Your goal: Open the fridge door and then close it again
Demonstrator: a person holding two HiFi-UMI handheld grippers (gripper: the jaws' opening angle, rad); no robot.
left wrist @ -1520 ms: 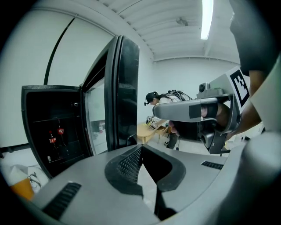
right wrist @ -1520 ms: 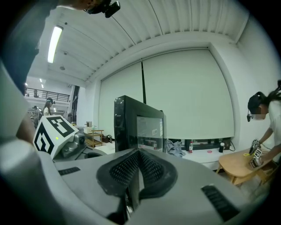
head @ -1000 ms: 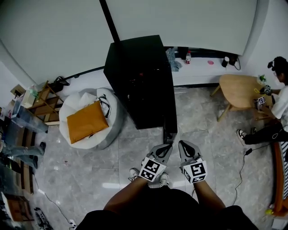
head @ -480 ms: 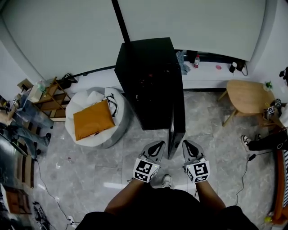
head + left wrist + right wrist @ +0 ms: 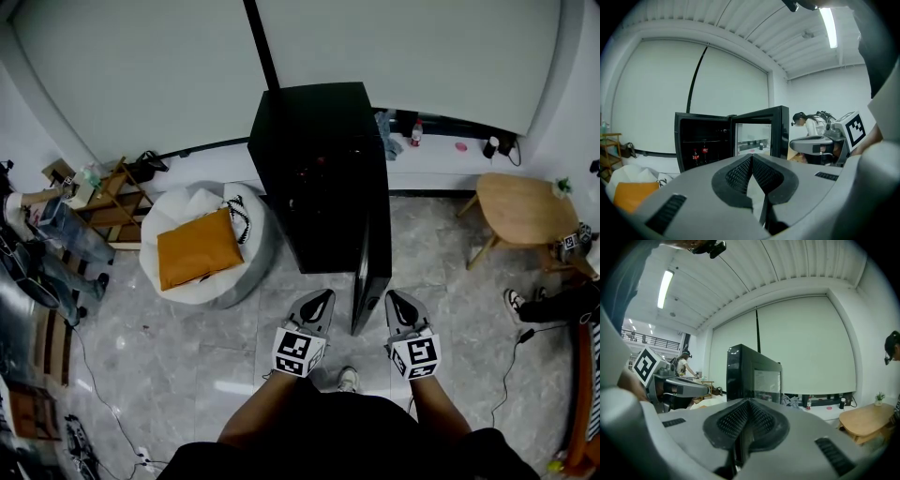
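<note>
The black fridge stands against the wall, and its door is swung out toward me, edge-on between my two grippers. My left gripper is shut and holds nothing, a little to the left of the door's free edge. My right gripper hangs to the right of the door, its pads together, also holding nothing. In the left gripper view my left gripper faces the dark fridge interior, where red-labelled bottles stand, with the glass door beside it. In the right gripper view my right gripper faces the door's outer side.
A white beanbag with an orange cushion lies left of the fridge, with a wooden shelf beyond it. A round wooden table and a seated person are at the right. A cable runs across the floor there.
The fridge door has swung from nearly closed to wide open toward me. My left gripper has moved left, away from the door's edge. The right gripper has kept its place.
</note>
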